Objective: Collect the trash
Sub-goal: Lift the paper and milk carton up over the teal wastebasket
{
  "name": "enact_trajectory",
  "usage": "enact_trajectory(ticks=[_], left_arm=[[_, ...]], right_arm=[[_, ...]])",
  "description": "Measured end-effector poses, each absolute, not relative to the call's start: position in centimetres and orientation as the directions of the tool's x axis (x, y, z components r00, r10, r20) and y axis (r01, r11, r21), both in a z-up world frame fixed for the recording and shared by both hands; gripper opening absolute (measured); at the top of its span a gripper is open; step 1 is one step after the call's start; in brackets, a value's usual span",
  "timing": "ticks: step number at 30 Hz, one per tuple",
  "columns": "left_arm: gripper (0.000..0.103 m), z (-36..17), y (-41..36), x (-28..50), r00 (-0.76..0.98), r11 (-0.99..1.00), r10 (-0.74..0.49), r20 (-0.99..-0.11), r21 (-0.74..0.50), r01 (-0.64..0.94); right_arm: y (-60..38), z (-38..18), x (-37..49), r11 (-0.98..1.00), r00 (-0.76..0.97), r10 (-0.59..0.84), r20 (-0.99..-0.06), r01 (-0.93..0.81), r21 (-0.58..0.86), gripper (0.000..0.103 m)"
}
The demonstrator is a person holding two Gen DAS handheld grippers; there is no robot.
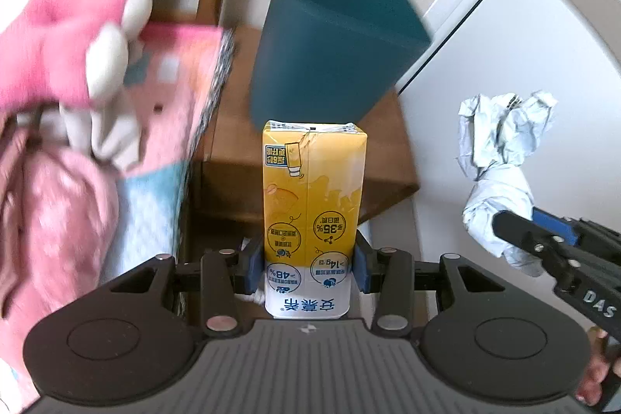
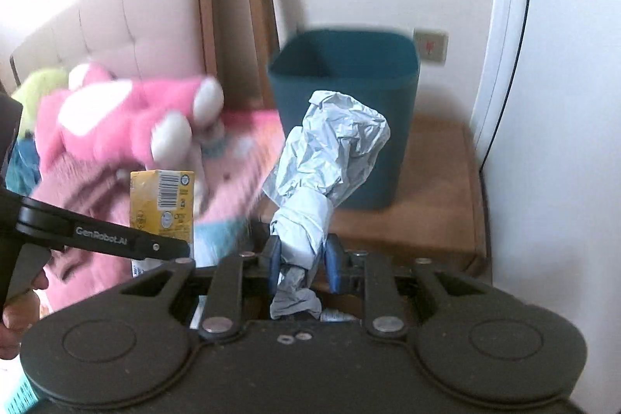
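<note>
Before teal bin [image 1: 333,37]: gripped carton [image 1: 310,212], paper [image 2: 330,158]

The trash bin [image 2: 343,119] stands on the nightstand [image 2: 434,196], far from the cameras. Left of it lies the plush toy [image 2: 128,115] on bedding [image 1: 58,200].

Wooden nightstand [image 2: 438,189], teal bin [image 2: 349,111] standing on it

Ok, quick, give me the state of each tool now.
Left tool: closed on the yellow milk carton.
Right tool: closed on the crumpled grey paper.
</note>
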State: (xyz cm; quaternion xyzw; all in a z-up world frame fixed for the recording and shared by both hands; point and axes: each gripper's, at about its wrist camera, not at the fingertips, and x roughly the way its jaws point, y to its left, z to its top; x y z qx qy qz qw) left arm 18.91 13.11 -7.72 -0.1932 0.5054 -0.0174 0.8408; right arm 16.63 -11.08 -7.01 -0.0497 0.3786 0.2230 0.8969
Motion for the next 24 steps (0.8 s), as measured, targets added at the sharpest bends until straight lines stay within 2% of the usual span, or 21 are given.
enact_trajectory(ticks=[9, 15, 18, 24], left_arm=[[0.043, -0.2, 12.7, 23.3, 0.587, 0.944, -0.187, -0.787, -0.309, -0.114], [0.043, 2.5, 10.6, 30.5, 0.633, 0.947, -0.140, -0.761, -0.289, -0.138], [0.043, 2.7, 9.8, 35.5, 0.635, 0.951, -0.107, -0.765, -0.266, -0.160], [0.043, 0.7, 8.4, 44.3, 0.571, 0.952, -0.049, -0.819, -0.212, -0.222]], right_arm=[[-10.9, -1.0, 18.9, 0.889, 0.699, 0.382, -0.605, -0.456, 0.034, 0.022], [-11.3, 0.8, 25.5, 0.861, 0.706, 0.409, -0.578, -0.508, -0.011, 0.022], [-11.7, 1.0, 30.0, 0.849, 0.697, 0.420, -0.581, -0.529, -0.022, 0.022], [-10.3, -0.7, 39.9, 0.798, 0.600, 0.451, -0.661, -0.602, -0.001, 0.022]])
